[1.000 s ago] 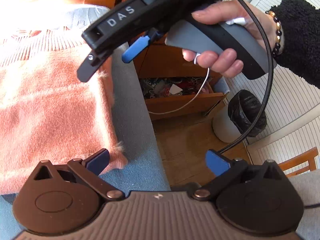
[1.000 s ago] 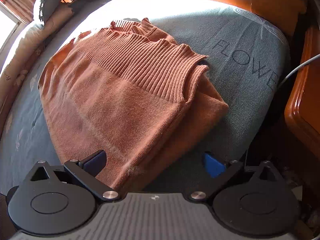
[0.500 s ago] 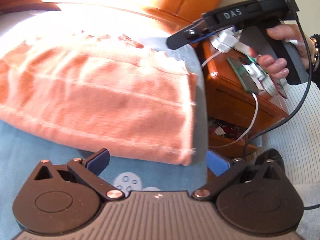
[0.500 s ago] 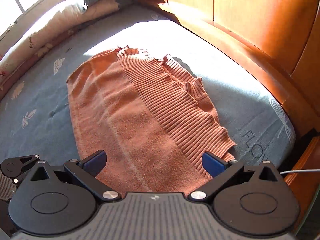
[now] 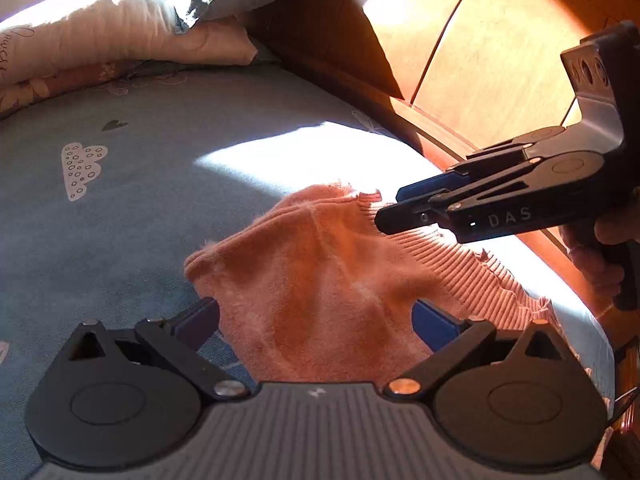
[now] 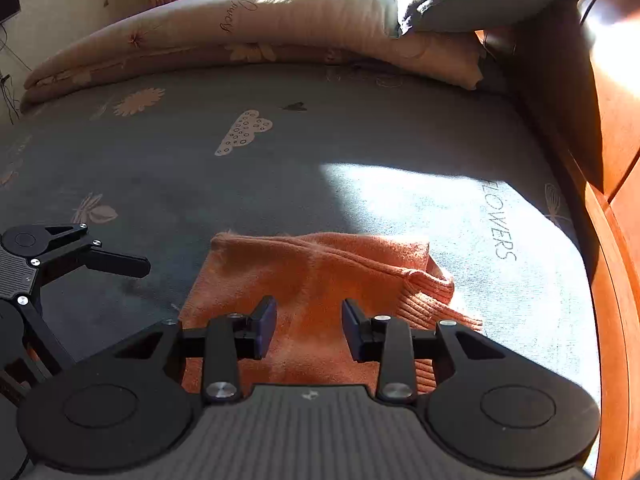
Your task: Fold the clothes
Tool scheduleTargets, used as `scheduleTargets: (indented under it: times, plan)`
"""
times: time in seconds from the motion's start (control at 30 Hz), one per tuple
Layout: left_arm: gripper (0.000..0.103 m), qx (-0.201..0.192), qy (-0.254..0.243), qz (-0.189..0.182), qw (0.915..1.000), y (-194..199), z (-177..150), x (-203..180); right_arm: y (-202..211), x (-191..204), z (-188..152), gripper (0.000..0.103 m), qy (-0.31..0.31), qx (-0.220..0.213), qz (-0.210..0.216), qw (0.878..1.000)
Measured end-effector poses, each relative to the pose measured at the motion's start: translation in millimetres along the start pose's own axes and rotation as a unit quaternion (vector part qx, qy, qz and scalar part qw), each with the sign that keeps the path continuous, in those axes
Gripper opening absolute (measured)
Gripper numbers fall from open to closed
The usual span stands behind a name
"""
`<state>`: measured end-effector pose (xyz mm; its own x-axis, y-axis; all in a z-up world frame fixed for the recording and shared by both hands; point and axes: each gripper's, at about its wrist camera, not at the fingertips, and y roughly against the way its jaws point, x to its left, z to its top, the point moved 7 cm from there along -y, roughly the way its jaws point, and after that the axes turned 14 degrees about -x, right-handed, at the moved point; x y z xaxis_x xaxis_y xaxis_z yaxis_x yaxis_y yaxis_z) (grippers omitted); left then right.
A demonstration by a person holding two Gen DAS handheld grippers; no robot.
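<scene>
Both cameras swung up since a second ago: orange sweater point(image 6: 316, 280) now lies folded, compact, near right on the bed point(image 6: 280, 152). Left gripper point(image 5: 316, 318) wide open, empty; right gripper point(image 6: 308, 328) part-open, empty. Fold looks about complete.

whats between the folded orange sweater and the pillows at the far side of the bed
Only bare grey-blue bedsheet with printed clouds and flowers lies between the orange sweater and the pillows; nothing rests on that stretch. The right wrist view shows it best.

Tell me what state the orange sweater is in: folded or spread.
Folded: the orange sweater lies as a compact layered bundle on the bed.
</scene>
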<state>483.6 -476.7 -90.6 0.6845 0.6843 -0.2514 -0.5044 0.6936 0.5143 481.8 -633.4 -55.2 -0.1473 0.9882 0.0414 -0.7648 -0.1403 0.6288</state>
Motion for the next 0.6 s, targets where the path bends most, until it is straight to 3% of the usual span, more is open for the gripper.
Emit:
scheduleTargets:
  times: [0.03,0.1,0.27,0.4,0.6]
  plan:
    - [0.101,-0.001,0.008,0.007,0.9999,-4,-1,5,-12,0,6,0.026,0.007,0.001,0.013,1.000]
    - [0.101,-0.004,0.023,0.020,0.9995,-11,-2,15,-34,0,15,0.020,0.020,0.004,0.037,0.999]
    - [0.101,-0.004,0.072,0.048,0.9962,-26,-8,46,-79,12,14,0.020,0.048,0.016,0.049,0.998]
    - [0.101,0.002,0.140,0.039,0.9894,-36,-13,73,-113,9,-3,0.020,0.062,0.043,0.030,0.997]
    - [0.101,0.001,0.245,-0.013,0.9695,-59,-9,90,-98,-6,0,0.021,0.001,0.028,0.036,0.999]
